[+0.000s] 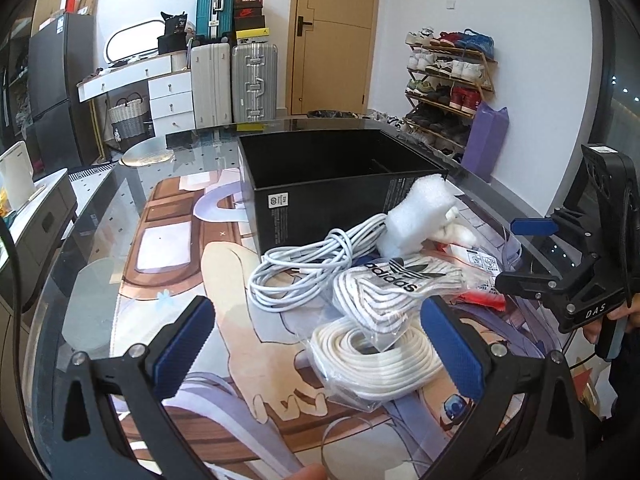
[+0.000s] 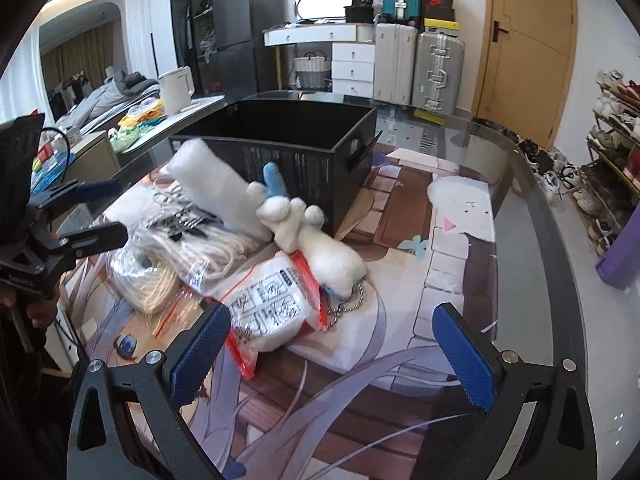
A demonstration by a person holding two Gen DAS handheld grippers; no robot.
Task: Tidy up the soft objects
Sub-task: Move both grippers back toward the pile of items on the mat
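A pile of soft things lies on the printed mat in front of a black open box (image 1: 340, 168) (image 2: 288, 136). It holds a loose white cable (image 1: 304, 264), a white foam block (image 1: 416, 216) (image 2: 216, 184), bagged striped adidas socks (image 1: 392, 284), a bagged white rope coil (image 1: 372, 356) (image 2: 148, 284), a white plush toy with a ball chain (image 2: 316, 240) and a white packet in a red-edged bag (image 2: 268, 312). My left gripper (image 1: 320, 344) is open, its fingers either side of the rope coil. My right gripper (image 2: 332, 356) is open just before the packet; it also shows in the left wrist view (image 1: 524, 256).
The mat lies on a round glass table (image 2: 520, 184). A purple bag (image 1: 488, 140) stands past the table's right edge by a shoe rack (image 1: 448, 84). A side counter (image 2: 176, 116) with a white kettle (image 2: 176, 88) is on the left. Suitcases (image 1: 236, 80) stand behind.
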